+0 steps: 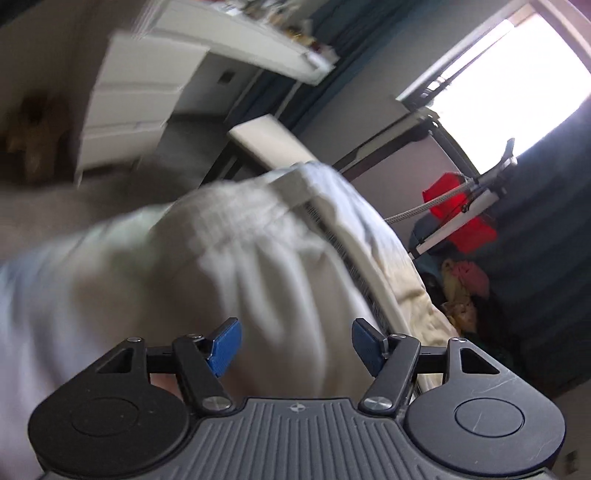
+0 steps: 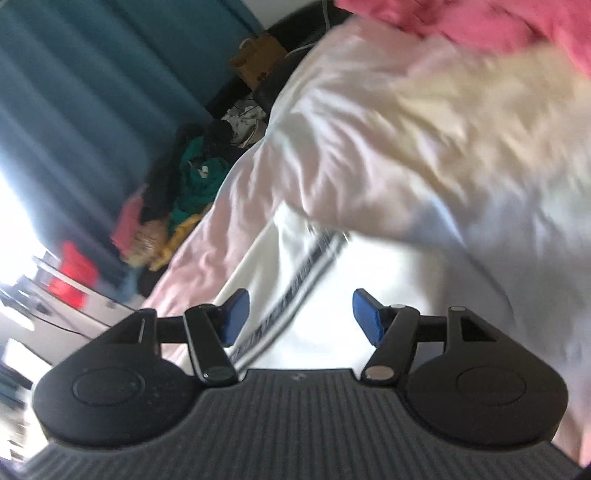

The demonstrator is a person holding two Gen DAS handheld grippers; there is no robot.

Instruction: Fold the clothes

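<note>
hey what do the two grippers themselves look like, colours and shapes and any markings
The left gripper and the right gripper look alike: two blue textured finger pads on black linkage arms with silver pivot screws, two rounded black housings with circular caps, and a grey ribbed centre plate with a small round emblem. No cables or sleeves show.

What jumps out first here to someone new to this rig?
In the left wrist view, the blurred white garment fills the middle, just ahead of the open left gripper, with a bright red item by the window at right. In the right wrist view, the open right gripper hangs over white cloth with a dark striped band, and a pink garment sits at the top right.
</note>
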